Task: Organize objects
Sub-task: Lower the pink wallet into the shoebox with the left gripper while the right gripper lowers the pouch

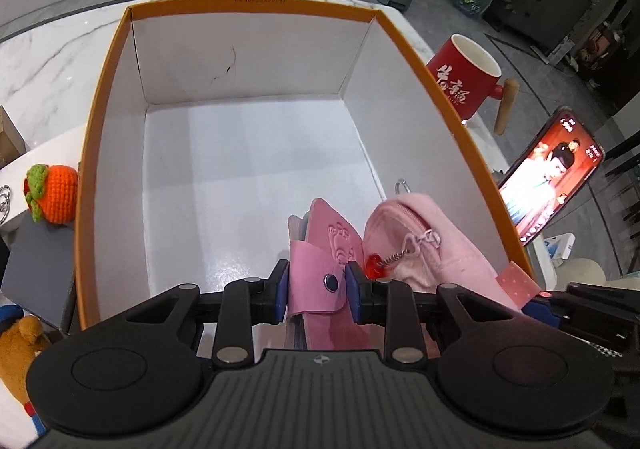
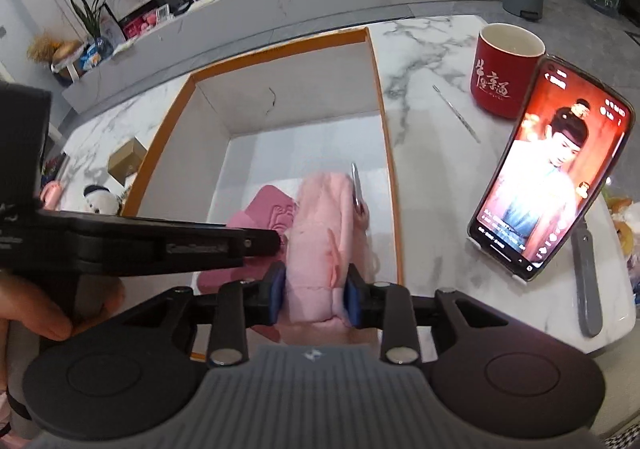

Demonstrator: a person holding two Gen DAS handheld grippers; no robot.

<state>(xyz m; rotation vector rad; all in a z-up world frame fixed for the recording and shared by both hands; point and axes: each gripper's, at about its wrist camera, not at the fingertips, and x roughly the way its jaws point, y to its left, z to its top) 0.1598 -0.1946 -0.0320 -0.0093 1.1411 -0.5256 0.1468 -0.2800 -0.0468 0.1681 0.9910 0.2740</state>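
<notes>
Left wrist view, box (image 1: 116,97): orange-rimmed white card, my widest open room, floor bare toward the far wall.
Counter (image 2: 432,61): veined marble, box beside red mug (image 2: 508,77) and propped phone (image 2: 548,169).
Pouch (image 2: 320,241): soft pink fabric, pinched in my right tongs (image 2: 312,297), low in the box.
Wallet (image 1: 316,281): pink snap-flap leather, clamped in my left tongs (image 1: 318,289), touching the pouch.

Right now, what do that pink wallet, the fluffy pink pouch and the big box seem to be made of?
Pink wallet: looks like matte leather or faux leather, with an embossed motif and a metal snap.
Pink pouch: soft plush fabric, fuzzy surface, with a zipper and a small chain.
Box: apparently cardboard, with smooth white inside walls, an orange rim, and a crease in the far wall.
</notes>
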